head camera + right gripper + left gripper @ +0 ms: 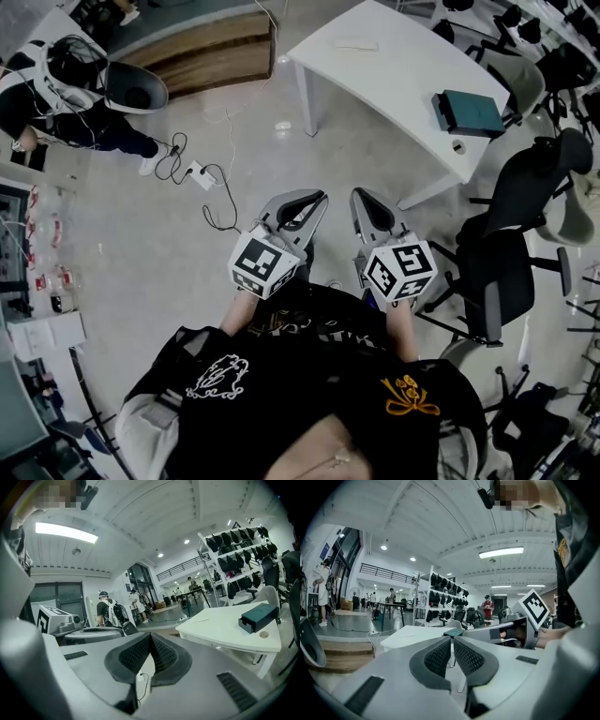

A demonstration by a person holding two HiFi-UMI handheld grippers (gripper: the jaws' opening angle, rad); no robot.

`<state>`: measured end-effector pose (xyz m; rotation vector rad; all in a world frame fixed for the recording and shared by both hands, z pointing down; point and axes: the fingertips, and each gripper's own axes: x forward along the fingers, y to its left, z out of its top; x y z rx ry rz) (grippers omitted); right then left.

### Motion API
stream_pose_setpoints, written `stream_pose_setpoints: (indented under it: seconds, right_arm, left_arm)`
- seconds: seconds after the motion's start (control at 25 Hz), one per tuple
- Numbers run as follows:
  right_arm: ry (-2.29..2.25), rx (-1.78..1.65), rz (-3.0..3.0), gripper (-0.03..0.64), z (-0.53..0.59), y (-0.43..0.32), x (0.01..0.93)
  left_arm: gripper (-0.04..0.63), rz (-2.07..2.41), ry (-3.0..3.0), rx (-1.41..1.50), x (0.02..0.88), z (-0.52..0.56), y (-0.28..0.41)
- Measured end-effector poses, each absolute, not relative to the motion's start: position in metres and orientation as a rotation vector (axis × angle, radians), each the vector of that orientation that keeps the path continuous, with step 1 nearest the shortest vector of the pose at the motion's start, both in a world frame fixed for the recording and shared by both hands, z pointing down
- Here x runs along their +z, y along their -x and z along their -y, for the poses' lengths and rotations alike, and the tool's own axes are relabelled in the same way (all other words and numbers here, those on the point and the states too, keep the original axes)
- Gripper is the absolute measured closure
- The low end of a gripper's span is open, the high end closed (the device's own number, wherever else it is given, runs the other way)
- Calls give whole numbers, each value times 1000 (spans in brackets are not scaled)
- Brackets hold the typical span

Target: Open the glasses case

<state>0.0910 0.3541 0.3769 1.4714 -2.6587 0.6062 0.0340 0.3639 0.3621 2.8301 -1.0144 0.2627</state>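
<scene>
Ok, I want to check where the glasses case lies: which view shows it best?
The head view: the glasses case lies whole and unblocked on the white table, seen from above. The right gripper view shows it side-on near the table's edge. The left gripper view shows only a teal sliver above the jaw tips.
</scene>
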Motion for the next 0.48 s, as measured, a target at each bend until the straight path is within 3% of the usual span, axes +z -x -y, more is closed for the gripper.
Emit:
stream_pose_setpoints:
  seconds: [0.48]
  right_arm:
    - [-1552,641,2575,603,-195,-39,377]
  left_arm:
    - [561,884,-2904,330,363,-200,16]
